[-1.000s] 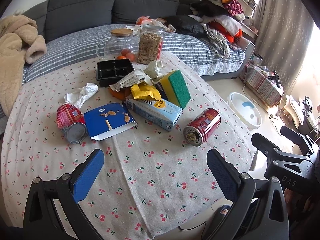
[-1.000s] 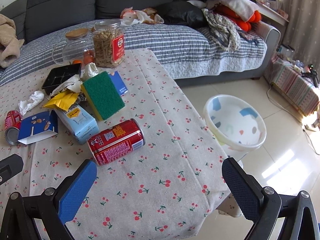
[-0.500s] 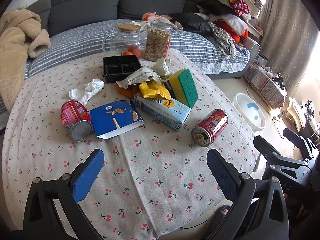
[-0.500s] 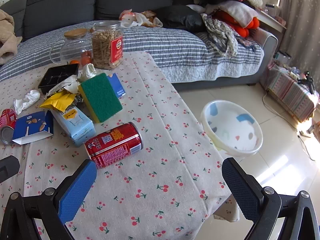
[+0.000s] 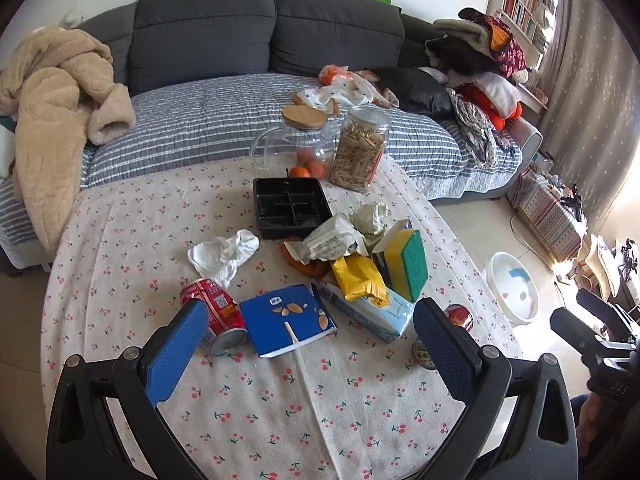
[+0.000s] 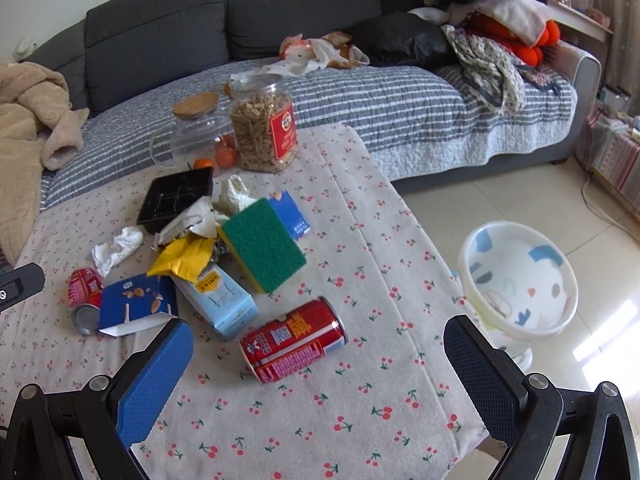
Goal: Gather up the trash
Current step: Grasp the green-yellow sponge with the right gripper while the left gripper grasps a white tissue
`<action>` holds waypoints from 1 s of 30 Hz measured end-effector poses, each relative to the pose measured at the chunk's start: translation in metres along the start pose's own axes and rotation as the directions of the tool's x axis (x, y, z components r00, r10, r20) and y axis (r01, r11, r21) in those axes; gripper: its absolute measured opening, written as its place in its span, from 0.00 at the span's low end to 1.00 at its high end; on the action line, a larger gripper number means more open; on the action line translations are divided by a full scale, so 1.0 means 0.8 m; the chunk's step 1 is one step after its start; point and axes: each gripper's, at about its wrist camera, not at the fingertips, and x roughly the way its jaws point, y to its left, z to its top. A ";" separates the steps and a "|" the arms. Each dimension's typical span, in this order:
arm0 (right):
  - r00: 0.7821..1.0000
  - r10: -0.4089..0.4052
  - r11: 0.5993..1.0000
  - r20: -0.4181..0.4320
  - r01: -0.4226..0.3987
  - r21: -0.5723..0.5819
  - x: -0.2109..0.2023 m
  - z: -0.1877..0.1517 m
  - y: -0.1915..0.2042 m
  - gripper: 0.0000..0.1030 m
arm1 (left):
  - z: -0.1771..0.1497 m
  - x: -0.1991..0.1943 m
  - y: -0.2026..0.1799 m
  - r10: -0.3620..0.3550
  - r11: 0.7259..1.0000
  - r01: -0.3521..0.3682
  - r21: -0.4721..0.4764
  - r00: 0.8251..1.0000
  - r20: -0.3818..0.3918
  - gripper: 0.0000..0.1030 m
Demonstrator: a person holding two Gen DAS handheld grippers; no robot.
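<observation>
The left gripper (image 5: 308, 344) hangs above the near edge of the table (image 5: 280, 420), jaws spread wide and holding nothing. The right gripper (image 6: 320, 364) hangs over the table's right-hand near corner, jaws likewise spread wide and empty.

Trash lies in a loose cluster at mid-table on the cherry-print cloth:

- One red can (image 6: 294, 340) lies on its side, apart from the pile, in line with the gap between the right gripper's fingers. In the left wrist view only a small part of it shows behind that gripper's right finger.
- A second red can (image 5: 216, 318) lies on its side at the left of the cluster, base toward the near edge, just beyond the left gripper's left finger.
- A blue snack box (image 5: 288, 322) lies flat, touching the second can on its right side.
- A light blue carton (image 6: 218, 300) lies on its side beside the snack box.
- A yellow wrapper (image 5: 358, 280) rests on top of the carton.
- A green-and-yellow sponge (image 6: 264, 248) leans tilted against the pile.
- A crumpled white tissue (image 5: 224, 256) lies apart, to the left of the pile.
- A black plastic tray (image 5: 292, 206) sits at the far side of the cluster, with crumpled paper (image 5: 332, 240) overlapping its near corner.

Behind the tray stand a clear jar of snacks (image 6: 264, 124) and a glass jug with a wooden lid (image 6: 192, 132), with small oranges at the base.

A white patterned basin (image 6: 520, 284) stands on the floor to the right of the table, well apart from the cans.
</observation>
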 end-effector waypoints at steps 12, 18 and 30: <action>0.981 0.159 0.986 -0.111 -0.164 -0.031 0.092 0.099 -0.003 1.00 | 0.051 0.144 0.082 0.076 0.992 -0.097 -0.086 0.971 -0.225 0.99; 0.942 0.166 0.979 -0.291 -0.194 -0.068 0.191 0.050 0.005 1.00 | 0.050 0.209 0.086 0.200 0.978 -0.208 0.007 0.931 -0.305 0.93; 0.957 0.065 0.940 -0.282 -0.154 -0.304 0.264 0.035 0.042 1.00 | 0.037 0.295 0.094 0.262 0.964 -0.223 0.144 0.878 -0.401 0.37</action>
